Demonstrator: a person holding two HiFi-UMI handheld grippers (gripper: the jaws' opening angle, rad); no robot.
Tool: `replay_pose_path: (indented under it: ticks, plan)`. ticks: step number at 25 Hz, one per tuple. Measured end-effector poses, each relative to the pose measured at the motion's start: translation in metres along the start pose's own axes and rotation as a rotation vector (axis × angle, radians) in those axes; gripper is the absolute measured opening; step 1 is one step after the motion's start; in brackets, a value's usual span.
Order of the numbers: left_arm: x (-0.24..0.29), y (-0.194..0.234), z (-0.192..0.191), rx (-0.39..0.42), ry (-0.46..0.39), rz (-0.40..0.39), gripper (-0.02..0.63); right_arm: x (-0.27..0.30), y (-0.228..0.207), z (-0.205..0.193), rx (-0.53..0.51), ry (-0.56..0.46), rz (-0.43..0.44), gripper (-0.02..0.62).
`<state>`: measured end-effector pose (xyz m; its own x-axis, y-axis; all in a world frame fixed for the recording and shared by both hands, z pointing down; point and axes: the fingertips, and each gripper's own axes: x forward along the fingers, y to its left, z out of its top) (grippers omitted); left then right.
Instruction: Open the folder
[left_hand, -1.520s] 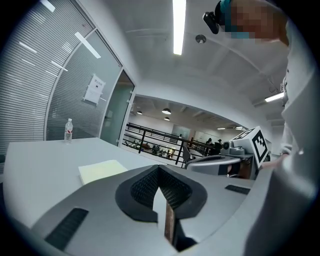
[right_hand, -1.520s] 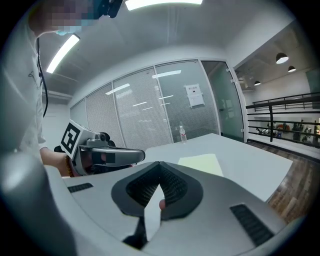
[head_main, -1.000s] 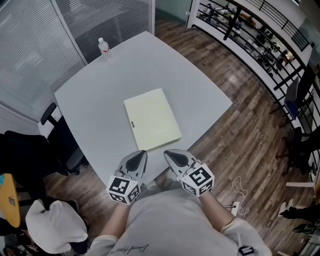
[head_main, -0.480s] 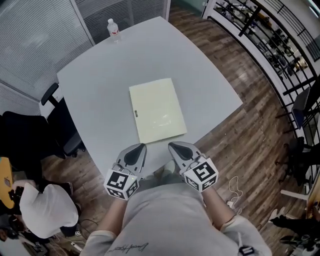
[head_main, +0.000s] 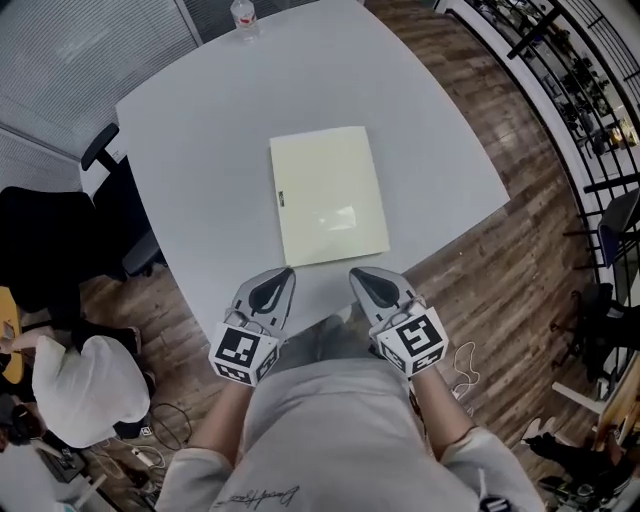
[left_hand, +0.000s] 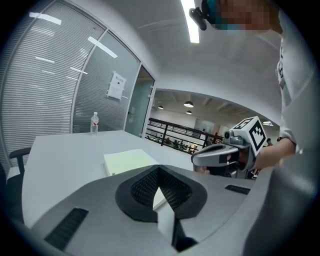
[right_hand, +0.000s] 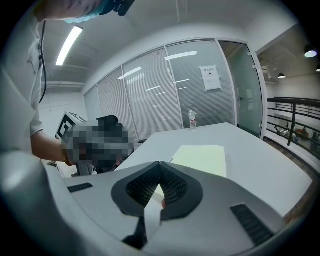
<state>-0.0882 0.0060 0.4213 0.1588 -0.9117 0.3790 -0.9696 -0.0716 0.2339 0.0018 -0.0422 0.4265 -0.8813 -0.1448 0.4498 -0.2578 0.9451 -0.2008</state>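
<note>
The pale yellow folder (head_main: 328, 195) is lying closed and flat on the grey table (head_main: 200, 130), toward its near edge. The left gripper (head_main: 286, 272) and right gripper (head_main: 356, 273) are hovering side by side at that edge, pointing toward the folder but apart from it. Both are sitting with jaws pressed together, holding nothing. What looks like a water bottle (head_main: 243, 14) is standing at the far edge.

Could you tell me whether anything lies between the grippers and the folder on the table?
Nothing visible does. Only bare table separates the closed folder from the left gripper and right gripper; the water bottle stands at the far edge.
</note>
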Motion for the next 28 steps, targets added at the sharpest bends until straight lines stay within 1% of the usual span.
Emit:
replay_pose_path:
  ticks: [4,9,15,16,19,22,24,28]
  plan:
    - [0.000,0.003,-0.011,-0.021,0.013,0.031,0.008,0.005,-0.003,-0.008,-0.039,0.038,0.009,0.023]
    - [0.004,0.009,-0.026,-0.006,0.043,0.052,0.008,0.023,-0.012,-0.024,-0.058,0.113,0.009,0.022]
    - [0.007,0.016,-0.043,-0.030,0.063,0.066,0.008,0.044,-0.004,-0.041,-0.124,0.196,0.040,0.025]
    - [0.007,0.016,-0.046,-0.029,0.071,0.063,0.008,0.047,-0.003,-0.044,-0.131,0.205,0.050,0.032]
    - [0.007,0.014,-0.053,-0.025,0.092,0.053,0.008,0.056,0.000,-0.053,-0.163,0.239,0.074,0.089]
    - [0.004,0.015,-0.060,-0.039,0.103,0.059,0.008,0.065,-0.002,-0.063,-0.233,0.266,0.057,0.116]
    - [0.001,0.017,-0.065,-0.049,0.111,0.066,0.008,0.069,-0.003,-0.069,-0.276,0.284,0.043,0.152]
    - [-0.002,0.020,-0.071,-0.064,0.120,0.079,0.008,0.078,-0.003,-0.085,-0.364,0.348,0.052,0.167]
